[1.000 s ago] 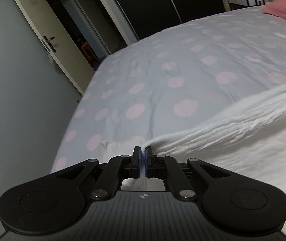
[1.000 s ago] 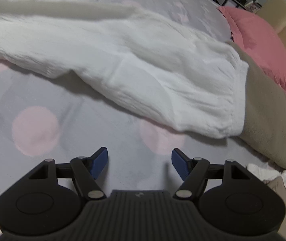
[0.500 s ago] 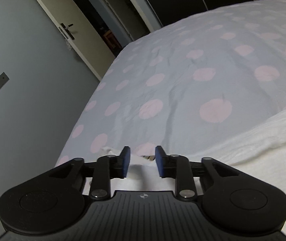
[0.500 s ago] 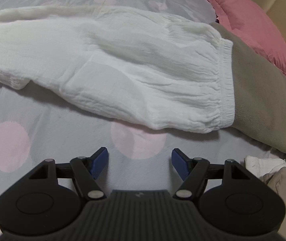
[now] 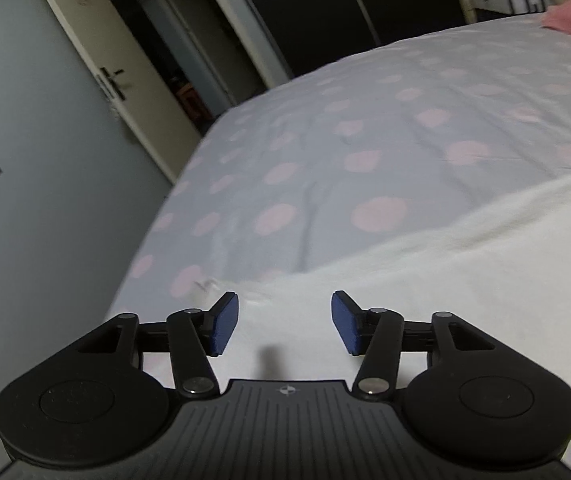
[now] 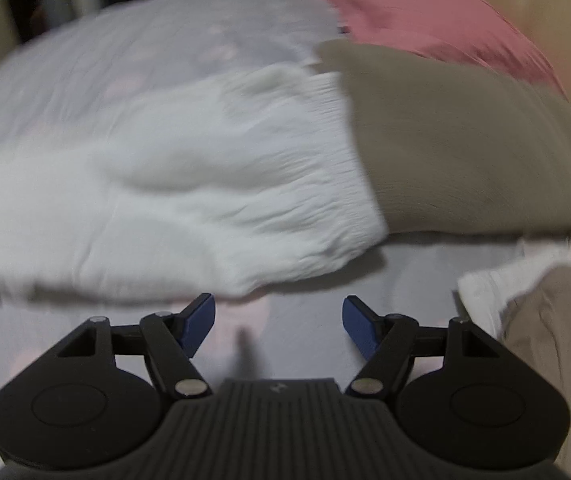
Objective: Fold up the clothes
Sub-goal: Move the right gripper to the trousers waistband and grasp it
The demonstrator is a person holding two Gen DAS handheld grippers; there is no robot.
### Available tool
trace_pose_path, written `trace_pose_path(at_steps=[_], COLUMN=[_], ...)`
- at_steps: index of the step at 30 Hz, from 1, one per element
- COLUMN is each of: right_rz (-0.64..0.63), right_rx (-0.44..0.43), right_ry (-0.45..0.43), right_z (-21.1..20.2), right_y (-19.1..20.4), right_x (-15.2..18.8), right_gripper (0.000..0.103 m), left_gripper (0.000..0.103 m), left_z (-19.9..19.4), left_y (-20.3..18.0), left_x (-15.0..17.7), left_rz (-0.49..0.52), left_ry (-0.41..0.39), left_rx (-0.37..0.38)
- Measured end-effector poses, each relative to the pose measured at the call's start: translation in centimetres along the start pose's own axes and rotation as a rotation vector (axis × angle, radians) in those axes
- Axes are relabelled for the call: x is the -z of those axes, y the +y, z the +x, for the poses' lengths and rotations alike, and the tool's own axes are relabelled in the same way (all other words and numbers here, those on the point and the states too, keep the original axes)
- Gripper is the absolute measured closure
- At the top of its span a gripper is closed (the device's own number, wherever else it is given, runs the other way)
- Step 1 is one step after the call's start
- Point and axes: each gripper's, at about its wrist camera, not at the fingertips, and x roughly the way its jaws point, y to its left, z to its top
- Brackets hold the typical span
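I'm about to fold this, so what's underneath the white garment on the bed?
The white garment lies on the polka-dot bedsheet, and its elastic end overlaps the tan blanket. Whatever lies beneath its middle is covered and cannot be seen.

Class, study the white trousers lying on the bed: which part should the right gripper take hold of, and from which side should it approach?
Probably the near corner of the gathered waistband of the white trousers, approached low from the near edge. That corner sits slightly lifted off the spotted sheet, casting a shadow, so one finger could slide under. The right gripper is open and faces it.
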Motion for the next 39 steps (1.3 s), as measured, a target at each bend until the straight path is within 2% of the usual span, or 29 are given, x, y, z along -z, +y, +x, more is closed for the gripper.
trace_pose_path(at_steps=[8,11,20,23,28,31,32,34,35,39], right_rz=[0.399,0.469,0.463,0.462,0.468,0.465,0.466,0.468,0.472,0.486], right_rx=[-0.055,-0.084,-0.094,-0.091,-0.093,-0.088,-0.086,-0.080,-0.078,-0.077], right_ry=[-0.056,-0.053,-0.035,-0.042,-0.050,-0.048,-0.048,-0.049,-0.050,-0.047], right_z=[0.8,2.1,4.4,4.6,4.7,4.6,4.6,4.5,4.5,5.0], right_y=[-5.9,-6.4,-3.6,-3.3,-3.0,-2.9,-3.0,-3.1,-3.3,-3.1], right_x=[-0.6,-0.6,-1.3,-1.6,-1.7,-1.7,-1.7,-1.8,-1.7,-1.6], right_gripper=[0.030,0.030,0.031,0.037,0.037,0.037,0.037,0.037,0.037,0.037], left_gripper=[0.052,0.051,0.050,0.051,0.053,0.052,0.052,0.054,0.054,0.051], left_z=[-2.7,-2.4,0.4,1.6,2.8,2.9,2.9,2.9,2.9,3.0], left_y=[-1.8,-1.2,2.6,3.7,6.1,7.4,7.4,7.1,7.0,6.4], left_x=[4.0,5.0,6.5,6.2,5.4,5.2,5.2,5.6,6.0,7.8], left_rz=[-0.102,-0.172,-0.549,-0.635,-0.749,-0.815,-0.815,-0.810,-0.821,-0.893], left_ry=[0.073,0.091,0.148,0.125,0.049,0.009,0.035,0.141,0.177,0.246], left_rx=[0.176,0.227,0.351,0.349,0.288,0.294,0.290,0.243,0.246,0.355])
